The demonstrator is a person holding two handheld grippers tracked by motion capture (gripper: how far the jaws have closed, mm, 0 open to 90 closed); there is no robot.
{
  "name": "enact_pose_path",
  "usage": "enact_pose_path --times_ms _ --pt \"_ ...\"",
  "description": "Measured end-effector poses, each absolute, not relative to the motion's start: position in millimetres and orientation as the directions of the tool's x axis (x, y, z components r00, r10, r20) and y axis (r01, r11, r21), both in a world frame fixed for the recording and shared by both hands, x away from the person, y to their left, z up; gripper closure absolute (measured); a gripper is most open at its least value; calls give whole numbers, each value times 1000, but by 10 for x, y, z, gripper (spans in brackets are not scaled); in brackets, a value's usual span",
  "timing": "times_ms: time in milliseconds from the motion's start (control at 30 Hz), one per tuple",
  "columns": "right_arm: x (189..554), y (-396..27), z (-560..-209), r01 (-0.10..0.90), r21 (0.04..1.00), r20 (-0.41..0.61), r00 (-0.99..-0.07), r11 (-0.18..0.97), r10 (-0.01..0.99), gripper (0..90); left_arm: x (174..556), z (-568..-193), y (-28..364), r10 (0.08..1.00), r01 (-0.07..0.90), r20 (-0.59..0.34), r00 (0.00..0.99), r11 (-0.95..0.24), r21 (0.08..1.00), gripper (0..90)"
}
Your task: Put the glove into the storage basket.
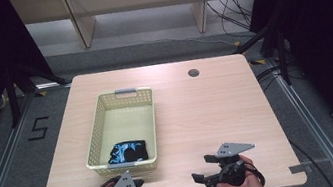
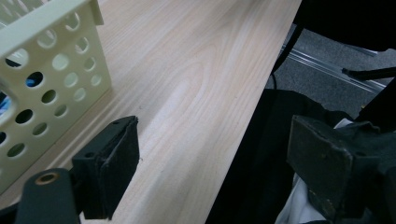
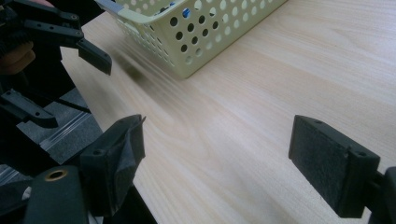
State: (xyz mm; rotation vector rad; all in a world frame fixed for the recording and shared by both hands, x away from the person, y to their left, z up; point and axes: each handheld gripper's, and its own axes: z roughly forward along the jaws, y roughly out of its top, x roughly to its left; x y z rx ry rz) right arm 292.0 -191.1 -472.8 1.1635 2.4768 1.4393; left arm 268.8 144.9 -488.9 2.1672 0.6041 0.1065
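A dark cloth item with blue print [image 1: 128,151] is seen lying at the near end of the pale perforated basket [image 1: 95,130] on the table [image 1: 208,112]. The left hand-held gripper [image 1: 135,183] and right hand-held gripper [image 1: 202,169] are held near the table's front edge, jaws apart and empty. A reach over the basket's near wall could catch the rim and shove or tip the light basket.

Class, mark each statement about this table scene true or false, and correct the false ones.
1. The basket holds a dark cloth item. True.
2. The left gripper is shut on the basket's rim. False: its jaws stand open, holding nothing.
3. The right gripper is open above the table. True.
4. The basket lies on the table's right half. False: it sits on the left half.
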Motion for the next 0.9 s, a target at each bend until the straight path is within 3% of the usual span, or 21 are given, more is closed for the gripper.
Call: enact_pose_path --times_ms 433,900 --pt "2762 -2013 -4792 602 744 302 -690 290 658 167 2669 -4931 1498 470 386 -129 873 -505 772 162" --pt "2627 -2075 -4898 560 730 187 -715 392 674 167 2642 -4998 1537 466 374 -110 878 -525 764 161"
